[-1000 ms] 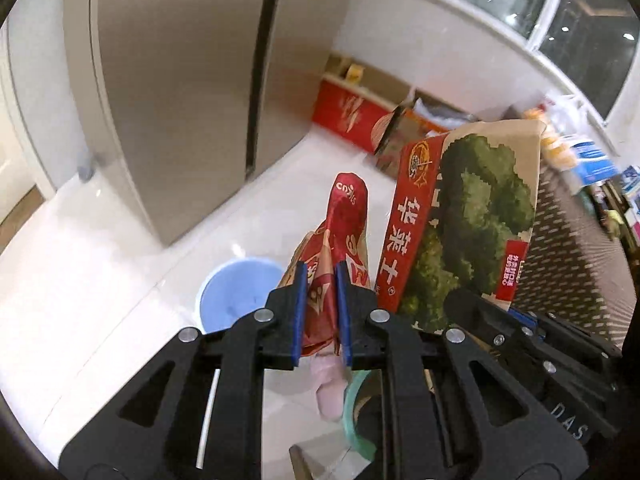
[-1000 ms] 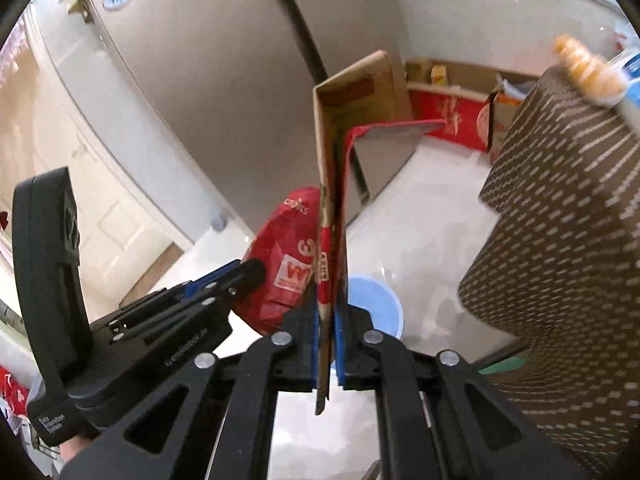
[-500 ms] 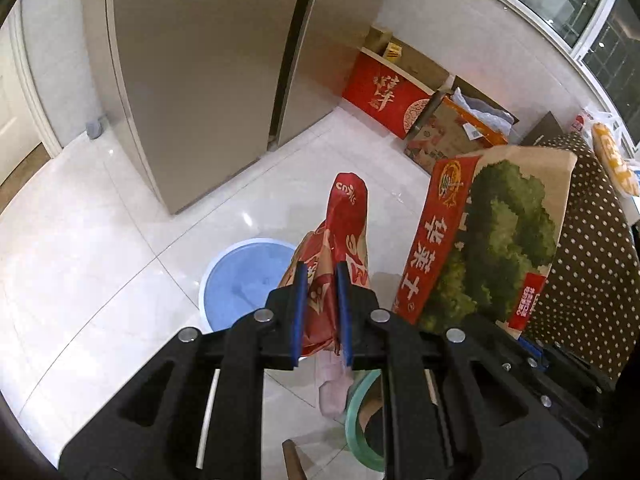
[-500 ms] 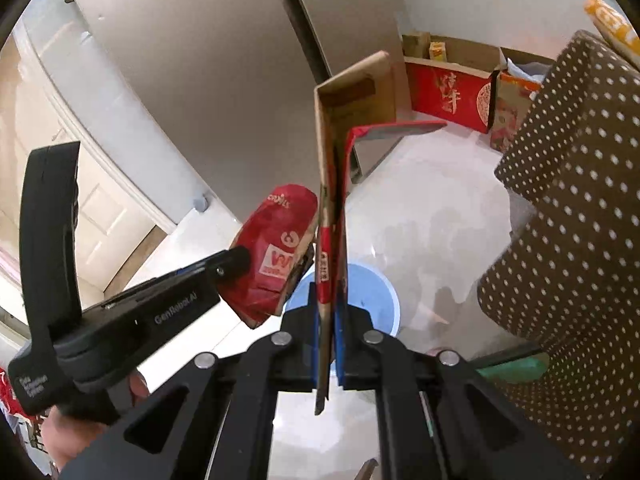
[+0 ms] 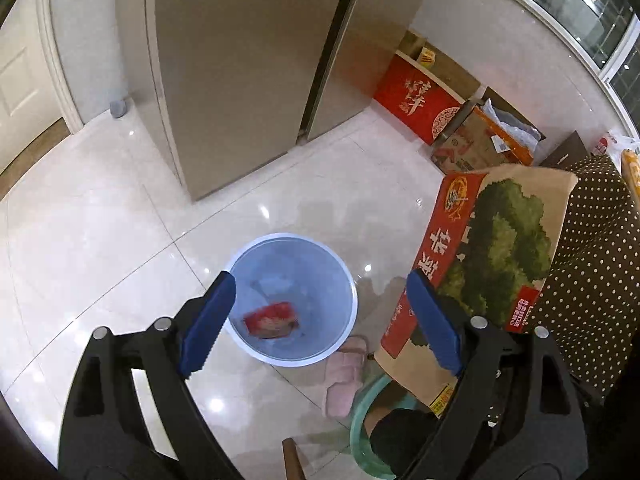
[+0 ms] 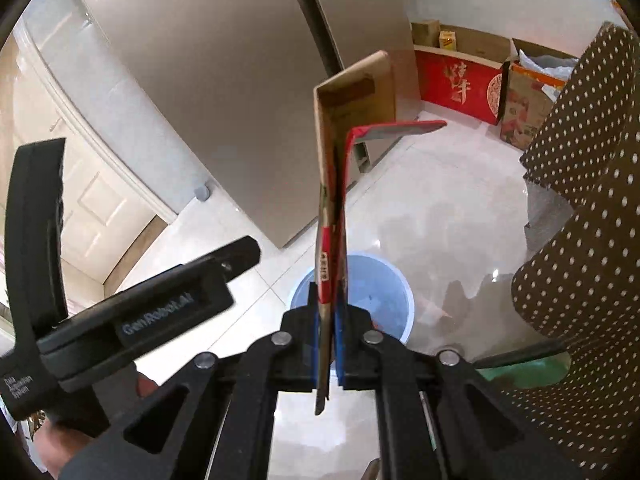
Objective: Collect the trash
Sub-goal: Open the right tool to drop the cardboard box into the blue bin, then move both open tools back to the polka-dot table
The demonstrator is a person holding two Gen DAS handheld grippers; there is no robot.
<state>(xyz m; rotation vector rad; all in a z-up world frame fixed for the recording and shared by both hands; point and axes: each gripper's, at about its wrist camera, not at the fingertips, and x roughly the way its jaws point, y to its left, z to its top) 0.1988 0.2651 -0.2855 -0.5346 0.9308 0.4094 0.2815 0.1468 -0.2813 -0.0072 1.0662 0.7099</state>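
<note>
A light blue bin [image 5: 294, 300] stands on the white tiled floor, and a red snack bag [image 5: 273, 319] lies inside it, blurred. My left gripper [image 5: 318, 320] is open and empty above the bin. My right gripper [image 6: 329, 310] is shut on a flattened cardboard box [image 6: 332, 208] and holds it upright above the bin [image 6: 372, 292]. In the left wrist view the box's printed face [image 5: 492, 256] shows at the right. The left gripper's body [image 6: 152, 312] shows at the left of the right wrist view.
A steel fridge [image 5: 248, 64] stands behind the bin. Red and brown cartons [image 5: 448, 116] sit along the back wall. A brown polka-dot cloth [image 5: 600, 264] hangs at the right. Pink slippers [image 5: 346, 376] and a green basin [image 5: 368, 428] lie near the bin.
My left gripper has opened and the red snack bag has dropped into the blue bin. The right gripper still holds the cardboard box, shifted little.
</note>
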